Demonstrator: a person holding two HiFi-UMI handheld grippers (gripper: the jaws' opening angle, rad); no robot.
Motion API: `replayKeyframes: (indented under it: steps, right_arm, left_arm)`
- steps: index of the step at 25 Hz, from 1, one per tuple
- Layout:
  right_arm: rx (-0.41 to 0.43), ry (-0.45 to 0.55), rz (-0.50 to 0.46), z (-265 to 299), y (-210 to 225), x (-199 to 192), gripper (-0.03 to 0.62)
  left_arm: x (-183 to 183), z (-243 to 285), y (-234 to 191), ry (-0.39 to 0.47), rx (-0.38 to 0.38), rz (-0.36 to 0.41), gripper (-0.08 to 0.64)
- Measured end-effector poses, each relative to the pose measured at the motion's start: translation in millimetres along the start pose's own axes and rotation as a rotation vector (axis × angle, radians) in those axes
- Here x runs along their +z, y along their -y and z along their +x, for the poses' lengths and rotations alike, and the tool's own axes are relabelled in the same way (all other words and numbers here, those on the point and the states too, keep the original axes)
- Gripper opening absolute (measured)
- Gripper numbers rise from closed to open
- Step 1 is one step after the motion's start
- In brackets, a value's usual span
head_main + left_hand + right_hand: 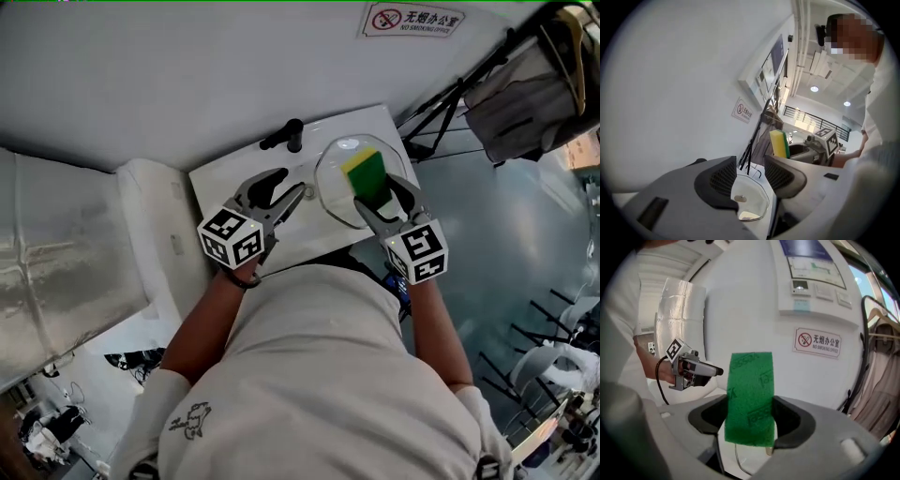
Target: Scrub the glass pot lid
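Green sponge (749, 394) in right tongs (749, 422) over glass lid (332, 178); left tongs (750, 176) apart.

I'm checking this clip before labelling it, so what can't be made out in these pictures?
Head view: the sponge and right gripper cover part of the glass lid; any dirt on it is too small to see.
Left gripper view: the open jaws of the left gripper cut off the lid's sides.
Right gripper view: the gripped sponge hides nearly all the lid.
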State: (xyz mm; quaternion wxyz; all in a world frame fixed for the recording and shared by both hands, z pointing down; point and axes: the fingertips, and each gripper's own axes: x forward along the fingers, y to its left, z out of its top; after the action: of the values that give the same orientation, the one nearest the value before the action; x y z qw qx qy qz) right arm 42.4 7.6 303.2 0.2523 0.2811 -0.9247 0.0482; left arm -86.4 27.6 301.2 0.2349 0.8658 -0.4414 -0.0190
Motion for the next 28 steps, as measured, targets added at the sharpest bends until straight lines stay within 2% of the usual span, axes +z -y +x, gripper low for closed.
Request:
replayKeyframes:
  steps: [3, 10, 15, 22, 28]
  right_arm:
    - [-0.025, 0.059, -0.013, -17, -4, 22, 0.296]
    - [-0.053, 0.109, -0.028, -41, -5, 48, 0.296]
    - [-0.07, 0.137, -0.044, -64, -10, 53, 0.296]
    - [-0.038, 0.199, -0.061, -101, -5, 51, 0.296]
    - [0.016, 0.234, -0.063, -151, 8, 28, 0.296]
  left_arm:
    - [22, -11, 19, 0.044, -0.028, 0.034, 0.173]
    - [46, -16, 43, 0.084, -0.059, 0.058, 0.155]
    - [53, -30, 68, 0.134, -0.076, 0.07, 0.1]
    - [50, -29, 113, 0.127, -0.027, 0.153, 0.051]
    - [26, -14, 172, 0.099, 0.031, 0.202, 0.014]
